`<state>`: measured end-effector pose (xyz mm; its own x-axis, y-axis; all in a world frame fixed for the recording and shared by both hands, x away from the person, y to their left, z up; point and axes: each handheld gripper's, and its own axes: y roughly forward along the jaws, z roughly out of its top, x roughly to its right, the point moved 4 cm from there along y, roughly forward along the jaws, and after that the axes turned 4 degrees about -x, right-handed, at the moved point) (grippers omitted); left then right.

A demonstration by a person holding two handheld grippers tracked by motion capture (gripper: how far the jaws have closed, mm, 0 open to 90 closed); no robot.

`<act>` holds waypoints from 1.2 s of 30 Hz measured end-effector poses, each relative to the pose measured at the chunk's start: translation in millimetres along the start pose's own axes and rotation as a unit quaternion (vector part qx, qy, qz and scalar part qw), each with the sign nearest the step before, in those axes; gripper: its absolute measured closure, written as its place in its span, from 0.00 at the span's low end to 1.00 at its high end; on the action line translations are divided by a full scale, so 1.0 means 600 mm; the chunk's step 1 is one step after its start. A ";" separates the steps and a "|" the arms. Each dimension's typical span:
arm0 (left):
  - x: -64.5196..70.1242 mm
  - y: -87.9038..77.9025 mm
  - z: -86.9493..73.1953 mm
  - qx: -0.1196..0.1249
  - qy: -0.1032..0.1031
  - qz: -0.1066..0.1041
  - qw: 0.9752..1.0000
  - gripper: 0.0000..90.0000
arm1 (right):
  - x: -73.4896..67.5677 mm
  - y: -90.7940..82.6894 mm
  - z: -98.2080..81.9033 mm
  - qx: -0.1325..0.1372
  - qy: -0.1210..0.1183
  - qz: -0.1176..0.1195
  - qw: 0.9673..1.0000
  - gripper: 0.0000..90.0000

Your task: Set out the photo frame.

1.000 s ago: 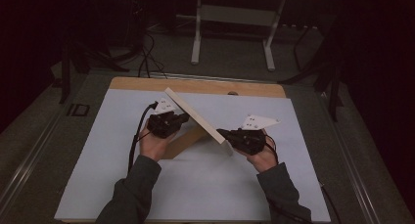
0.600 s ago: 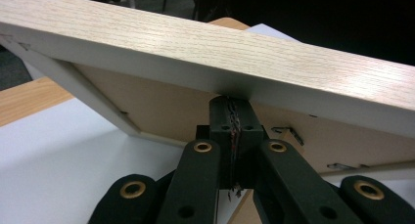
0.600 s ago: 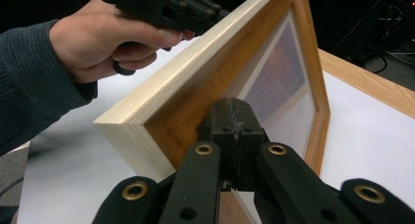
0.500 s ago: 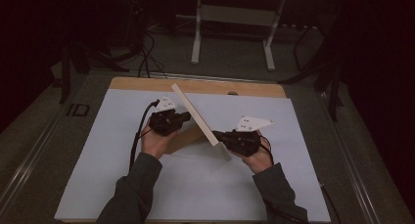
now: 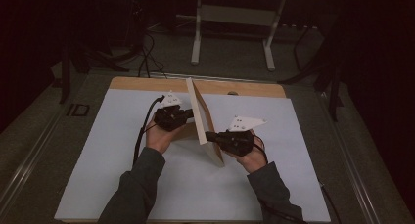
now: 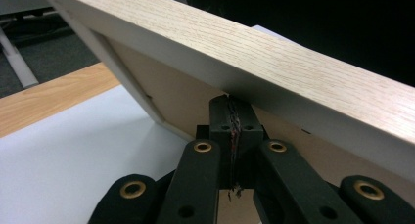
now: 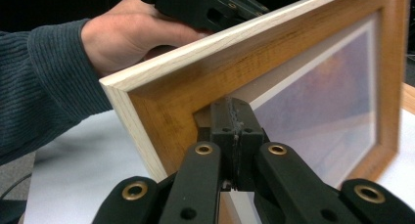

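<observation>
A light wooden picture frame (image 5: pixel 197 111) stands on its edge on the white sheet (image 5: pixel 112 185), tipped nearly upright between my two grippers. My left gripper (image 5: pixel 188 115) is shut, and its closed tips (image 6: pixel 234 102) press on the frame's back (image 6: pixel 186 97), under the wooden side rail (image 6: pixel 293 72). My right gripper (image 5: pixel 210 135) is shut too. Its closed tips (image 7: pixel 236 106) push on the front of the frame (image 7: pixel 161 111), near a corner beside the glazed picture (image 7: pixel 333 92). Behind the frame, the right gripper view shows the left hand (image 7: pixel 127 35) and the left gripper.
The white sheet covers most of a wooden tabletop (image 5: pixel 254 88), which shows as a strip at the far edge. Beyond the table are the legs of a metal stand (image 5: pixel 235 18) and cables on the dark floor (image 5: pixel 147 53).
The frame has been tipped up from a low lean to nearly upright and has swung round. Both hands stayed on either side of it, shifting only slightly.
</observation>
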<state>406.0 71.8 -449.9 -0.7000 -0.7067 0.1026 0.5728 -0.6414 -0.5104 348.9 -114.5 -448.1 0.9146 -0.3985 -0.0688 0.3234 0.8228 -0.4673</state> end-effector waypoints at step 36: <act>0.009 0.011 -0.001 0.006 0.023 -0.063 0.998 1.00 | -0.001 0.040 0.020 -0.007 0.001 -0.009 1.000 1.00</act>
<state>405.4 63.8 -453.3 -0.7851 -0.6066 0.1253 0.4847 -0.7276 -0.4854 359.1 -90.0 -448.8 0.9080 -0.4142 -0.0628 0.3361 0.8098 -0.4809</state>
